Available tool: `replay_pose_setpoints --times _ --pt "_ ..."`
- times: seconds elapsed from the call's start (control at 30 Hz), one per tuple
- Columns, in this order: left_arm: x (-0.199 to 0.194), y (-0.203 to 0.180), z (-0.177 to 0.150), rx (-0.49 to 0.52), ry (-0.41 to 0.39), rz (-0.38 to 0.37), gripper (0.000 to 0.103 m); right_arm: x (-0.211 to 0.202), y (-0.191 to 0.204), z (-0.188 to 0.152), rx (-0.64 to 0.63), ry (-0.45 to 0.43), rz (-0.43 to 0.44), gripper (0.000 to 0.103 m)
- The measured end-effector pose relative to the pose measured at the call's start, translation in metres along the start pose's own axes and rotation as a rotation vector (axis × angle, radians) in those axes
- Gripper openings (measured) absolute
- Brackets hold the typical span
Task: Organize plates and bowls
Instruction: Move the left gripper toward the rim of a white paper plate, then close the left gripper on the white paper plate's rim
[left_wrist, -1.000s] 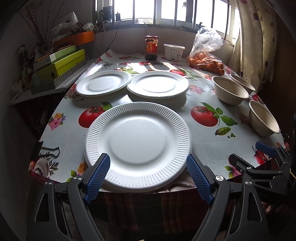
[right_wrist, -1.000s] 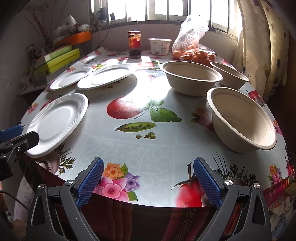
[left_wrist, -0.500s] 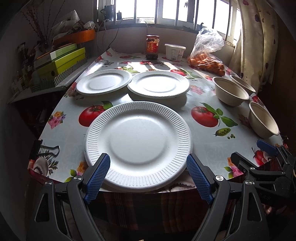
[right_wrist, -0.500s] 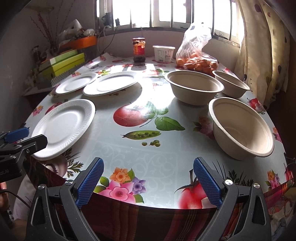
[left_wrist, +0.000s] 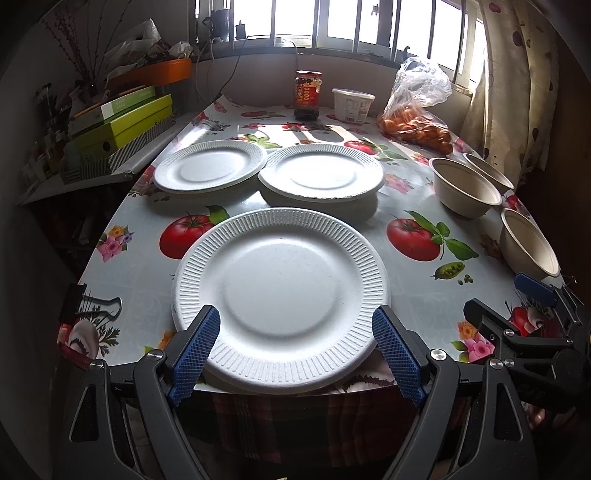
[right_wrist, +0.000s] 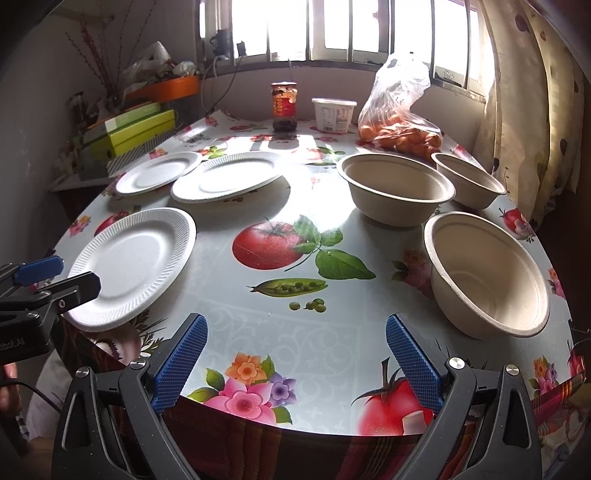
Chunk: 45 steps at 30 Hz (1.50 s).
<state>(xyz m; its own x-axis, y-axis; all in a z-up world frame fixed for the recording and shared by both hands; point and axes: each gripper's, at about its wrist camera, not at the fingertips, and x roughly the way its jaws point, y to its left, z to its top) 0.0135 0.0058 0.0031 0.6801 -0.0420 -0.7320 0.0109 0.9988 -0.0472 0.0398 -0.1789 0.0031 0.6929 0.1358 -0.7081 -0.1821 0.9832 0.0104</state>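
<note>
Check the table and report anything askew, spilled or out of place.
Nothing is spilled or damaged. One oddity: the nearest plate overhangs the table edge at the front. Also, the middle plate has its rim resting over the far left plate, slightly tilted. The three bowls stand upright.

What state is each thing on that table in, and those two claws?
Near plate: flat, overhanging the table edge, empty.
Two far plates: flat, rims overlapping.
Three bowls: upright, empty, unstacked.
Jar: upright, lid on.
Tub: lidded.
Bag: holds orange fruit.
Left claw: open, straddling near plate.
Right claw: open, empty.
</note>
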Motion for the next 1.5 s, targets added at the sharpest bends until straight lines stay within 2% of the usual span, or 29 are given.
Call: replay_pose_setpoints --times 0.33,0.57,0.73,0.93,1.0,1.23,1.4,1.5 --pt "0.005 0.022 0.015 -0.054 0.009 -0.037 0.085 0.002 0.007 0.032 -0.017 -0.041 0.037 0.099" --pt "0.01 0.048 0.033 -0.066 0.005 0.021 0.085 0.01 0.015 0.064 -0.013 -0.048 0.095 0.099" --pt "0.014 0.075 0.05 -0.111 -0.011 0.06 0.085 0.022 0.026 0.093 -0.038 -0.048 0.117 0.098" --pt "0.02 0.106 0.07 -0.18 -0.004 0.06 0.085 0.033 0.044 0.126 -0.112 -0.061 0.151 0.098" --pt "0.023 0.117 0.077 -0.208 0.003 0.053 0.085 0.037 0.049 0.139 -0.128 -0.063 0.167 0.095" --pt "0.038 0.148 0.1 -0.289 0.044 0.028 0.085 0.064 0.071 0.179 -0.184 -0.003 0.255 0.086" --pt "0.048 0.164 0.112 -0.304 0.059 0.065 0.085 0.089 0.089 0.202 -0.244 0.041 0.296 0.085" --pt "0.061 0.176 0.117 -0.352 0.089 0.055 0.082 0.11 0.097 0.215 -0.267 0.078 0.318 0.078"
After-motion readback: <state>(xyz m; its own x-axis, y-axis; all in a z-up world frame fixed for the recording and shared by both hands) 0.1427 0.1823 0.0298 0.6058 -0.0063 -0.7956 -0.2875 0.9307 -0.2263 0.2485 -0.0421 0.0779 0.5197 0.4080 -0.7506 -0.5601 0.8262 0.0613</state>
